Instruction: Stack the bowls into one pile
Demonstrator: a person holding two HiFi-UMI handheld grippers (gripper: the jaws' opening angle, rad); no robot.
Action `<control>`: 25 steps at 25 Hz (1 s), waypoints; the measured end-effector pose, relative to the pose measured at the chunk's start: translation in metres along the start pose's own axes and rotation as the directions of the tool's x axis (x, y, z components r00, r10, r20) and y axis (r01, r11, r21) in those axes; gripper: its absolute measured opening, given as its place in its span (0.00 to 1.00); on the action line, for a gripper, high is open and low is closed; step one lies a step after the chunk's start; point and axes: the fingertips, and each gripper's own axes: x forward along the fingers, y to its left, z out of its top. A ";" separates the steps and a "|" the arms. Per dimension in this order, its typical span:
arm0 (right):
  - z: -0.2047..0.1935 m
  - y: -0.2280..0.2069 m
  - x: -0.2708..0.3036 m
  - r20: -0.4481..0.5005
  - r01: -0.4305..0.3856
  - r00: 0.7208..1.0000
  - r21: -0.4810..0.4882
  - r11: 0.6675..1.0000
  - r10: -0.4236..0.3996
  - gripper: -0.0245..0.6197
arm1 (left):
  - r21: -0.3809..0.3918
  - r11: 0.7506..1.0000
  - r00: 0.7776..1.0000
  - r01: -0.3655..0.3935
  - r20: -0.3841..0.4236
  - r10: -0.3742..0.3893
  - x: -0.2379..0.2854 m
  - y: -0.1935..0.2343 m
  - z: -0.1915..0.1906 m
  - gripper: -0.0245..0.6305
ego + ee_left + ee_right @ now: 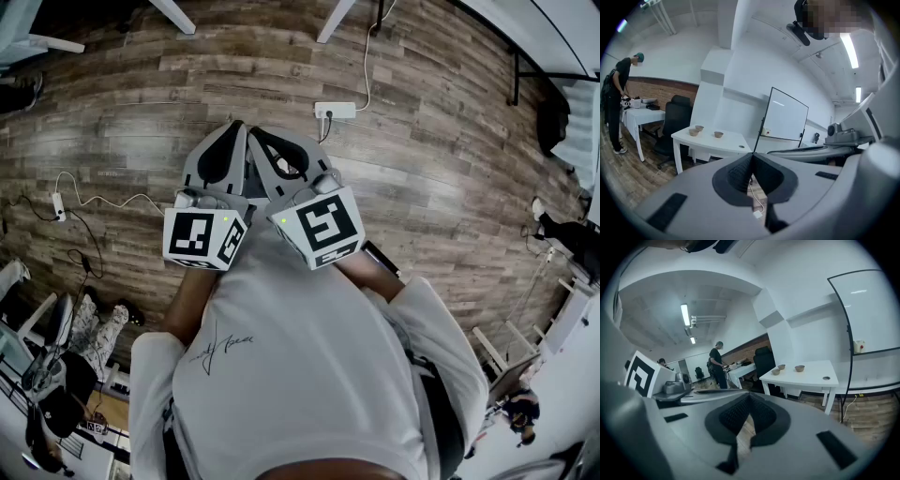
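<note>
- Bowls: I am counting three, small and brownish, none stacked, all sitting on one white table [729, 140] well away from me. In the left gripper view, the left bowl [693, 132] and the rear bowl [699, 127] are sitting near each other, and the right bowl [718, 134] is sitting apart from them.
- Left gripper [236, 131]: I am holding it close in front of my chest, pointing out over the wooden floor [441, 169]. Its two jaws are pressing together at the tips, gripping nothing.
- Right gripper [259, 137]: I am holding it just beside the left one, both angling inward so their noses are coming near each other. Its jaws are also meeting tip to tip, empty.
- Marker cubes: I am seeing two, the left cube [204, 237] and the right cube [323, 225], both facing up at me.
</note>
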 end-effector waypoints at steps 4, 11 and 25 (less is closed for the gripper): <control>-0.009 -0.001 0.005 -0.009 0.005 1.000 0.014 1.000 -0.005 0.05 | -0.007 1.000 1.000 0.005 -0.001 -0.005 0.001 0.004 -0.006 0.04; -0.020 -0.012 0.008 -0.022 0.038 0.999 0.092 0.995 -0.036 0.05 | -0.043 0.999 1.000 0.002 -0.018 -0.003 0.004 0.020 -0.015 0.04; 0.005 -0.034 0.087 -0.109 0.097 0.990 0.090 0.991 -0.087 0.05 | -0.082 0.997 1.000 -0.017 -0.018 0.015 0.043 0.110 0.022 0.04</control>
